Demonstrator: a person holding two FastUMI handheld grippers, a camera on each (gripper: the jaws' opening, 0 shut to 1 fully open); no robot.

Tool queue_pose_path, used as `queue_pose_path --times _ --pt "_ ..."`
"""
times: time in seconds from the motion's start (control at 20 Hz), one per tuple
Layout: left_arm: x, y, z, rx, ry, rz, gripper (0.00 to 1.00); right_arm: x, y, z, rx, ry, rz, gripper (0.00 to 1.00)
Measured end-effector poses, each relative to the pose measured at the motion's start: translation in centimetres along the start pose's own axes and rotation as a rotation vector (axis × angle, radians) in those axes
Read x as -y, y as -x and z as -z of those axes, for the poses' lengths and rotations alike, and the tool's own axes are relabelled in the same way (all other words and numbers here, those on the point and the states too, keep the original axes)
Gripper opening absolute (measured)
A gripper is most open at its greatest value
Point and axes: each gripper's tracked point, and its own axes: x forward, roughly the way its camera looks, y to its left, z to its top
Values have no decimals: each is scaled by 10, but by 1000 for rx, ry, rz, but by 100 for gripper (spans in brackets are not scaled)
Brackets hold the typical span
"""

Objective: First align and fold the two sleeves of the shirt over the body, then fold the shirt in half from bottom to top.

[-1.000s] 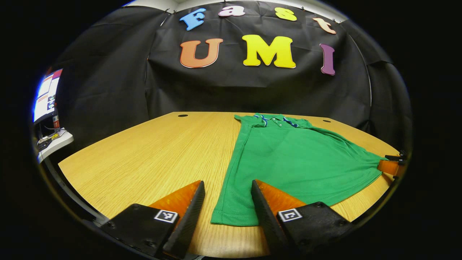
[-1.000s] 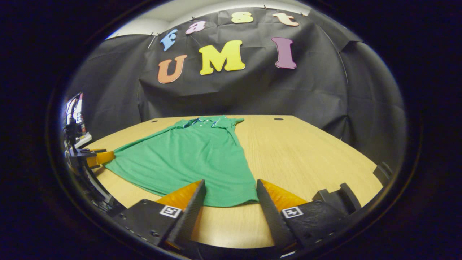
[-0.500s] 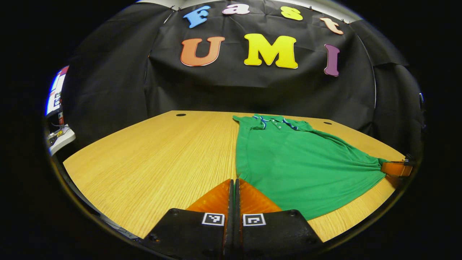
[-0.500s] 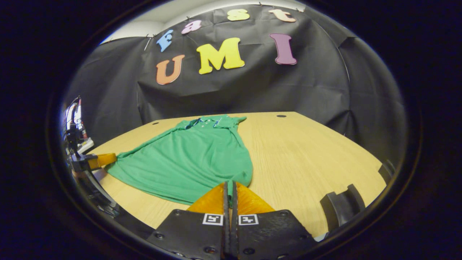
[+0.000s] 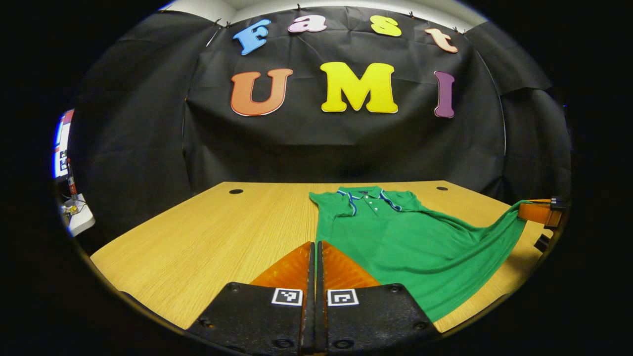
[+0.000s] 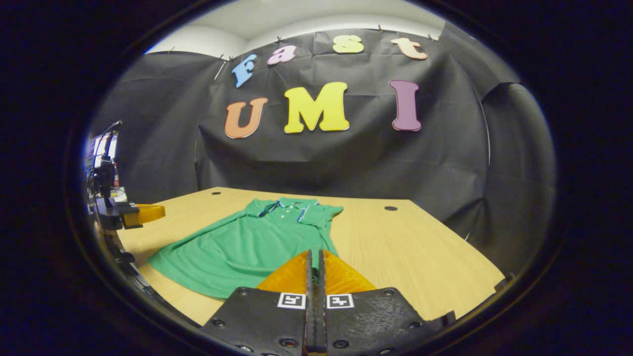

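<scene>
The left tongs (image 5: pixel 315 247) are pressed together, pinching the near left corner of the shirt (image 5: pixel 395 242) hem; the green cloth runs right up to their tips. The right tongs (image 6: pixel 314 257) are likewise pressed together on the near right hem corner, and from the left gripper view they appear at the far right edge, holding the cloth raised off the table (image 5: pixel 198 237). Both corners seem to be held so the bottom edge can be carried up and over toward the collar, which suggests the bottom-to-top fold is under way. The shirt is a green polo with a blue and white trimmed collar and a short buttoned placket. It lies on the wooden table, collar at the far end near the black booth wall, sleeves already folded in over the body. Its near part drapes loosely between the two tongs, with soft wrinkles fanning from each pinched corner.
</scene>
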Motion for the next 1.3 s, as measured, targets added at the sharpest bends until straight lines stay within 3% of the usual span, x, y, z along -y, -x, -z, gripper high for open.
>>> queue_pose_path --times 0.3,0.35,0.4,0.45,0.5,0.6,0.7,0.8,0.95,1.0,1.1,1.3 --pt "10 2 18 -77 49 48 7 -11 -13 -11 15 28 -22 1" --pt "13 6 28 -94 64 50 17 -13 -11 -9 15 32 -23 1" --pt "16 11 35 -106 71 49 36 -14 -9 -9 18 32 -26 1" --pt "18 15 43 -126 67 48 45 -16 -6 -8 21 36 -28 1" --pt "18 20 53 -146 64 34 67 -15 -3 -8 26 40 -23 1" --pt "24 30 67 -176 45 21 86 -14 6 -9 44 43 -5 0" --pt "36 43 82 -213 55 43 94 -15 16 -4 48 30 1 1" --pt "45 53 92 -248 82 64 95 -16 23 2 39 36 6 1" --pt "48 57 98 -249 96 71 94 -16 29 8 32 45 15 1" --pt "43 54 105 -268 84 57 73 -18 29 12 25 46 12 1" --pt "36 46 102 -245 84 37 8 -16 27 19 5 53 16 1" --pt "27 43 102 -258 68 26 6 -10 25 18 -5 25 18 1"
